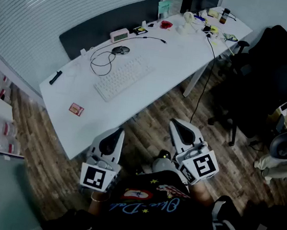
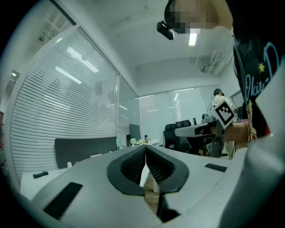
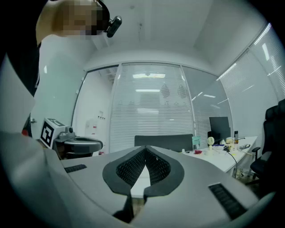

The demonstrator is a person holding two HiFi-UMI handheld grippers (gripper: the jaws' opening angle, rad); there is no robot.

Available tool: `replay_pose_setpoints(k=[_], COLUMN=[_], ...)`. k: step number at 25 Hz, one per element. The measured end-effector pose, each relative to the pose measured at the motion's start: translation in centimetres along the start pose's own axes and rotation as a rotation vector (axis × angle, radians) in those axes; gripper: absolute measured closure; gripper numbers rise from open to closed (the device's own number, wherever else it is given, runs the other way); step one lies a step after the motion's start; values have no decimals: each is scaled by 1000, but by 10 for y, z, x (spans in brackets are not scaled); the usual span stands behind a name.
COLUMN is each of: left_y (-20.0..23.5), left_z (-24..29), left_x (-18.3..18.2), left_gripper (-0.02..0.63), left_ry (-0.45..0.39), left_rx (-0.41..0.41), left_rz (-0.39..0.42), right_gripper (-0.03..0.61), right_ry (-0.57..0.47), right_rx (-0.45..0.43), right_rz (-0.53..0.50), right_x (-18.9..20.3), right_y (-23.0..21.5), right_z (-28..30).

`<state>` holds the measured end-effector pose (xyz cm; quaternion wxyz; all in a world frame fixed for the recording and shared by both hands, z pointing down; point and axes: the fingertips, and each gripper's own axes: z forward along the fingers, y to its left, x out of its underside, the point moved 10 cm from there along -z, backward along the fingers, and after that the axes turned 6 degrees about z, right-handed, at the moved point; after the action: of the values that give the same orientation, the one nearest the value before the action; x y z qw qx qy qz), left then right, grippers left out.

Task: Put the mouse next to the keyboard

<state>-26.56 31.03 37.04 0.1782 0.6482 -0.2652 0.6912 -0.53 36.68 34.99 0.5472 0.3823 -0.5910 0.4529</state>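
Note:
A dark mouse (image 1: 121, 49) with a looped black cable lies on the white desk (image 1: 175, 59), just beyond the far end of the white keyboard (image 1: 123, 77). Both grippers hang off the desk, close to the person's body above the wooden floor. My left gripper (image 1: 115, 132) points toward the desk's near edge, its jaws pressed together with nothing between them (image 2: 145, 153). My right gripper (image 1: 176, 124) is also shut and empty (image 3: 145, 153). Neither gripper view shows the mouse or the keyboard.
A small red card (image 1: 76, 109) lies near the desk's front corner and a black bar (image 1: 55, 77) at its left edge. A dark partition panel (image 1: 107, 25) backs the desk. Small clutter (image 1: 205, 21) fills the far end. Black office chairs (image 1: 263, 84) stand at the right.

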Motion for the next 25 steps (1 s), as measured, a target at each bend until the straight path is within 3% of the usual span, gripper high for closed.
replay_pose_setpoints(k=[19,21,25], left_y=[3,2,0], left_z=[22,26,33], left_x=[-2,-3,-4], left_gripper=[609,611,611], left_ry=[-6,-11,-4], left_rx=[14,17,18], left_rz=[-2,-1,-2], right_gripper=[573,508,484], right_ry=[44,45,49], right_rx=[25,31,37], right_rz=[-8,-3,6], right_x=[1,1,1], right_y=[-20,-23,-33], right_z=[3,3,5])
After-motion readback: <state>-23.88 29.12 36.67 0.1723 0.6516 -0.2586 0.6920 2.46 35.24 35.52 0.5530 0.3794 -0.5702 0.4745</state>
